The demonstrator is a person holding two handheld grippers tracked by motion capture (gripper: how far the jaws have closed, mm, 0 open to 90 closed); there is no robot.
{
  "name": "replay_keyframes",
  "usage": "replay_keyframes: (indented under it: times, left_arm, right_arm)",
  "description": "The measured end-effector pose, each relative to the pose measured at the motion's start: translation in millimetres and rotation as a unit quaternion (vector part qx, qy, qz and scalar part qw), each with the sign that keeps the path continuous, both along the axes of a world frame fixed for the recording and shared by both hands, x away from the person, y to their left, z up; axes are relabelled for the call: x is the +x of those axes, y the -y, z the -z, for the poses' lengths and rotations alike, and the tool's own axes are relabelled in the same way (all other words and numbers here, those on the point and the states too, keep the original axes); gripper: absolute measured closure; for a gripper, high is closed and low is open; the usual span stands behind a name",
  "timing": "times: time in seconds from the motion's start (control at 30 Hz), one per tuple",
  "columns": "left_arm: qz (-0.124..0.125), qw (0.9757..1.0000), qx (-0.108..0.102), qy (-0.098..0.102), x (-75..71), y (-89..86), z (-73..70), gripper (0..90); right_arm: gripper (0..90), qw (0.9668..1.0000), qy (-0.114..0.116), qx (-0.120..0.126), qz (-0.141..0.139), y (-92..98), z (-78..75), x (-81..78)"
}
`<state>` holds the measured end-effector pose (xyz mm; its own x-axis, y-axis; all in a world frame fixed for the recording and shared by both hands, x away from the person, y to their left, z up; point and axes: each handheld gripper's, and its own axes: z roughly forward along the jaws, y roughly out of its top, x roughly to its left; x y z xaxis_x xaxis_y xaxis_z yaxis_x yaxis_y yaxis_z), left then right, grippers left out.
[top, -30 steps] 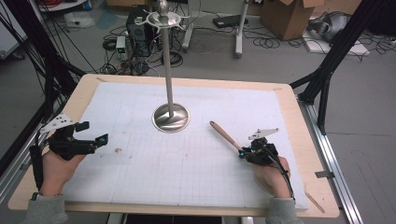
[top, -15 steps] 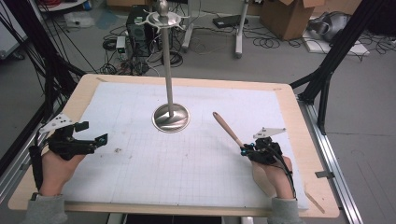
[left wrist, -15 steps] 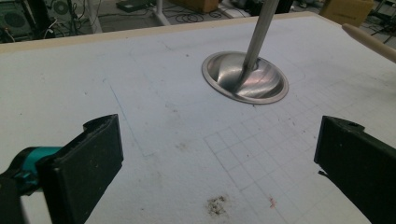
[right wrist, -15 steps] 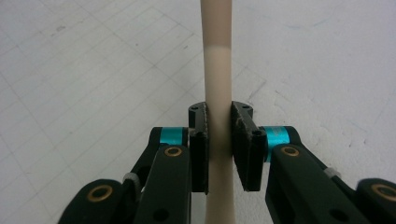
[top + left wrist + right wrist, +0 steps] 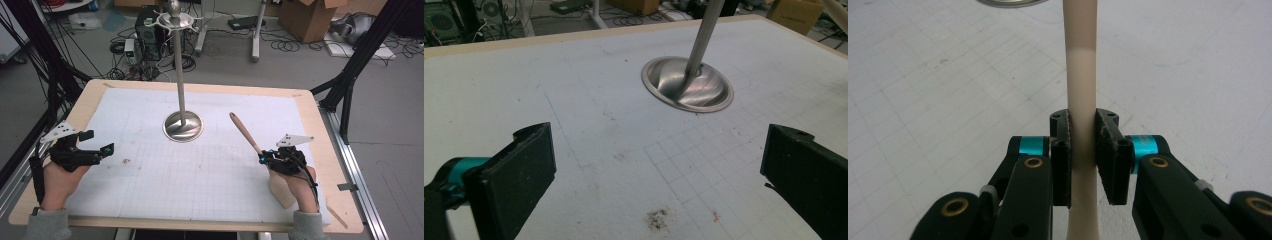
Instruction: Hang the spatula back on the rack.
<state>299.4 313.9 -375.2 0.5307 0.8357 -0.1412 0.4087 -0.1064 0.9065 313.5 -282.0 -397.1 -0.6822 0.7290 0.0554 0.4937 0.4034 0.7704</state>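
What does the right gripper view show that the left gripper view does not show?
Right gripper view alone: the right gripper, its black jaws shut on the cream utensil with a wooden handle. Left gripper view alone: the left gripper, jaws wide open with nothing between them, and the steel pole rising from its base. Both share the white gridded mat and the round steel base.

Grey sleeves cuff both wrists. Each black gripper carries teal collars, brass-coloured screws, a grey three-cornered plate and a trailing black cable.
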Motion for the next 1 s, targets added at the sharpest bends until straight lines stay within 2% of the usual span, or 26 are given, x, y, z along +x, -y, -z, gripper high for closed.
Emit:
replay_keyframes:
  times: [0.23, 0.73, 1.0]
  left_arm:
    - [-0.003, 1.0, 0.0, 0.0, -2.1, -2.7, -0.2, 1.7]
    - [-0.012, 0.9999, -0.001, 0.0, -8.1, -10.8, -0.1, 1.7]
    - [-0.016, 0.9999, -0.003, 0.003, -12.7, -15.1, -1.5, 1.7]
  right_arm:
    - [78.4, 0.9997, 0.021, 0.01, -0.009, -1.3, -11.6, -1.7]
    - [78.4, 0.9983, 0.039, 0.035, -0.027, -2.8, -31.9, 1.0]
    - [78.4, 0.9972, 0.056, 0.035, -0.036, -7.1, -47.2, 0.6]
